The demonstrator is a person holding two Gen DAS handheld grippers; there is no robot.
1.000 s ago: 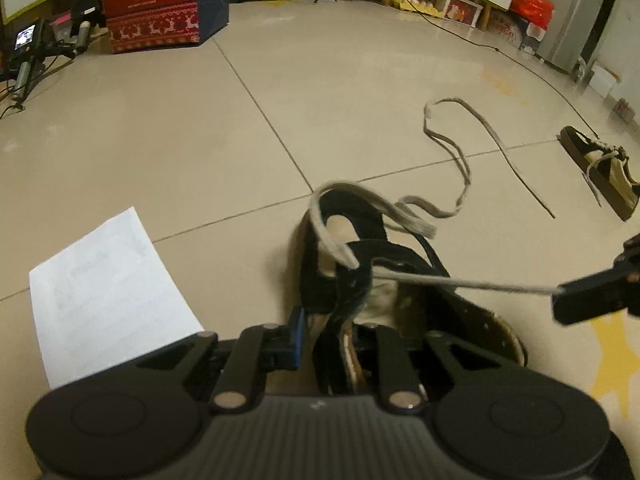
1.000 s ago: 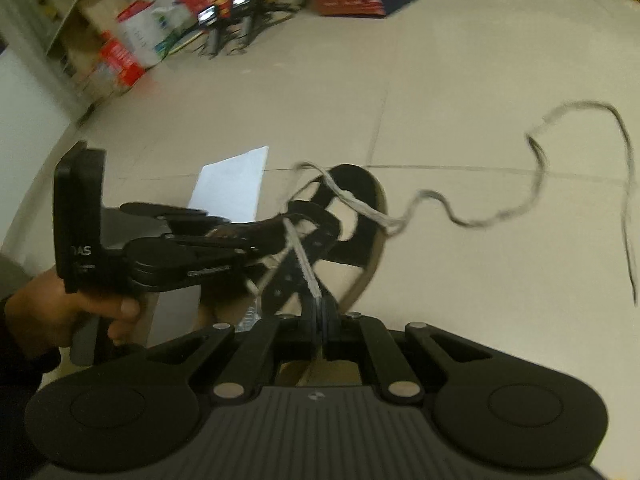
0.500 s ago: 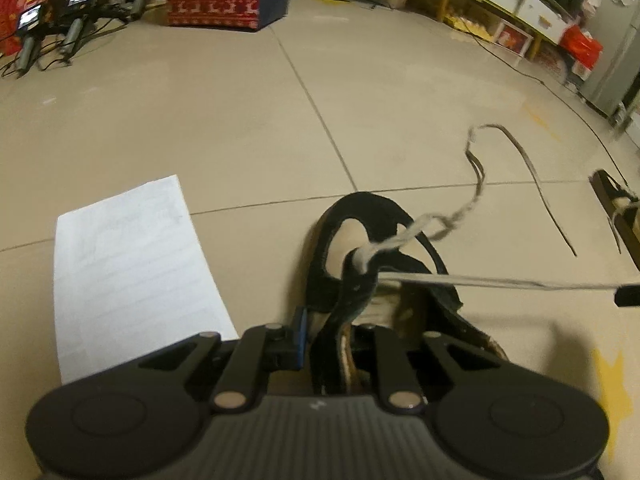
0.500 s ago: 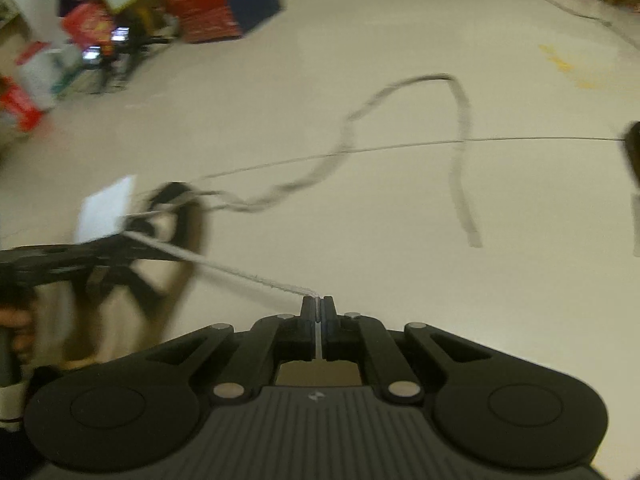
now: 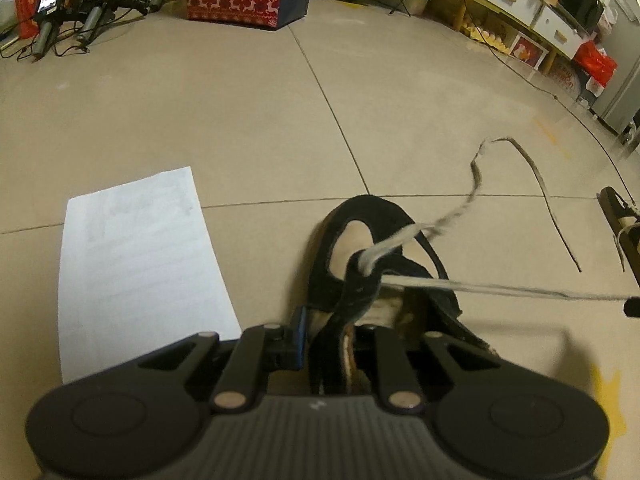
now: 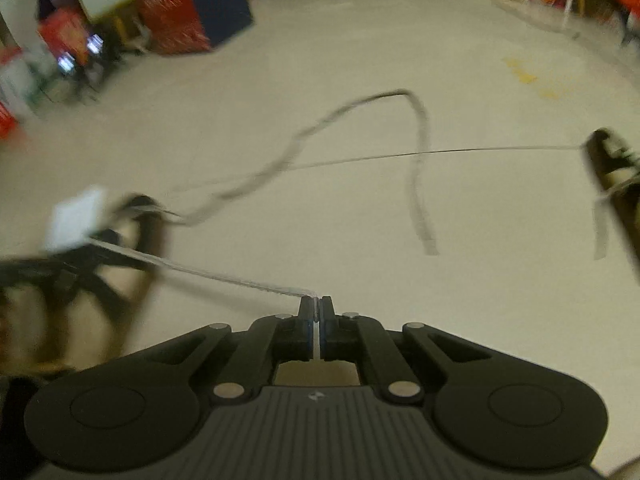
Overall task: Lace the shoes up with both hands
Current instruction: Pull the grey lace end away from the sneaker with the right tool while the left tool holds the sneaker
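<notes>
Nearest to us, the right gripper [image 6: 316, 312] has its fingers [image 6: 306, 326] pressed together on the lace [image 6: 224, 278], which runs between the pads and out to the left. A second ago this gripper sat right over the shoe; since then we have carried it away to the side, and the lace now stretches in a straight, taut line from the pads back to the shoe's flap. Seen from the left wrist, the same strand [image 5: 500, 289] crosses to the right edge of the picture, where only the tip of the right gripper [image 5: 632, 306] shows. The slack loop that hung above the flap a second ago has shrunk to a small bend at the eyelet, so we judge this pass of lacing pulled through and nearly snug.

The left gripper [image 5: 332, 338] has barely shifted. Its fingers [image 5: 294, 340] stand a little apart, pinching the edge of the black shoe [image 5: 360, 264] and holding it down on the floor [image 5: 240, 120] against our pull.

Beyond the shoe, the free end of the lace [image 5: 532, 184] snakes loose across the tiles; it has drawn in closer than before. A sheet of paper [image 5: 136, 260] lies beside the shoe, and a second shoe [image 6: 612, 168] lies well apart to the right.
</notes>
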